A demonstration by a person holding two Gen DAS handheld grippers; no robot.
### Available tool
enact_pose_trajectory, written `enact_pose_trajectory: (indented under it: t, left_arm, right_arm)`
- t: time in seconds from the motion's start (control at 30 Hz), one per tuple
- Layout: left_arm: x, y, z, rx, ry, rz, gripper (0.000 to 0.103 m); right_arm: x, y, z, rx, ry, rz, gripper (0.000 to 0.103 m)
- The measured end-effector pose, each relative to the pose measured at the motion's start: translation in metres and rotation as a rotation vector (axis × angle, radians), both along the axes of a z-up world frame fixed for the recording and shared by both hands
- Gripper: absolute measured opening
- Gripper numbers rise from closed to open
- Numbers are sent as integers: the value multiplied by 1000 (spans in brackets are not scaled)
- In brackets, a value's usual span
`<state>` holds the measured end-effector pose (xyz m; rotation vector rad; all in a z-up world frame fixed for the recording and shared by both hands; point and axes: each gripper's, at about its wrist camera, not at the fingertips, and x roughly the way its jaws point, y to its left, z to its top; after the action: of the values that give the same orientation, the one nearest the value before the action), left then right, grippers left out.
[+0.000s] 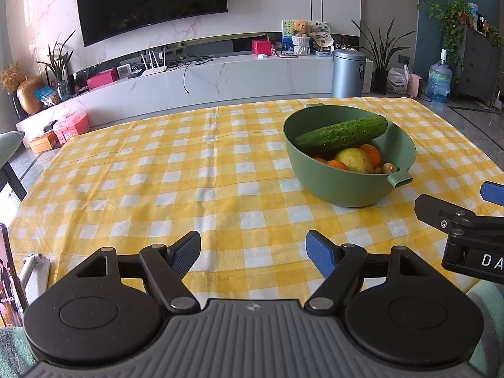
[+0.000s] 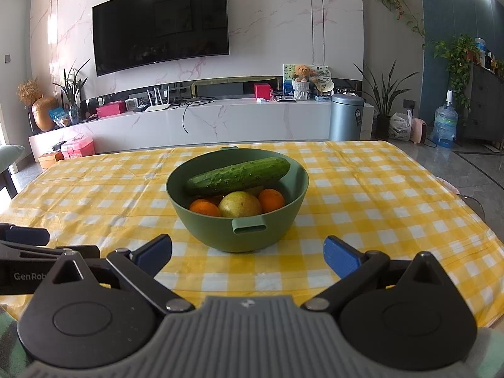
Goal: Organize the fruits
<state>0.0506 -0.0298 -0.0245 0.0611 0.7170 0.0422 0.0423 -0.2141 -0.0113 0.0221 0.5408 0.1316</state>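
Now | bowl w/ cucumber dead ahead of right gripper, apart

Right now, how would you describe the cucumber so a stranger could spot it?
On the yellow checked tablecloth stands a green bowl. The cucumber lies across the top of the fruit inside it. It is the only long, dark green, bumpy thing there; the others are round and orange or yellow.
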Motion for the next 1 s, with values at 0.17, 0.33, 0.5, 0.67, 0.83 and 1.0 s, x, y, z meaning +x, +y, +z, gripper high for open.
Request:
enact_pose_trajectory:
  t: [0.17,0.33,0.5,0.67,0.83,1.0]
  left_arm:
    - [0,0,0,0,0,0,89]
    - [0,-1,-1,0,1,-1,89]
    - [-1,-2,-1,-1,-1,-3,89]
    - [-1,-2,-2,-4,2,-4,89]
    - [-1,-3,-2,-11,4,-7,89]
    - [-2,-4,-3,-14,8,-10,89]
  right_arm:
    - [0,0,0,0,1,0,99]
    - [0,0,0,0,0,0,99]
    - [0,0,0,0,1,-1,99]
    - [0,0,0,0,1,0,99]
    - [0,0,0,0,1,0,99]
    - [0,0,1,0,1,0,99]
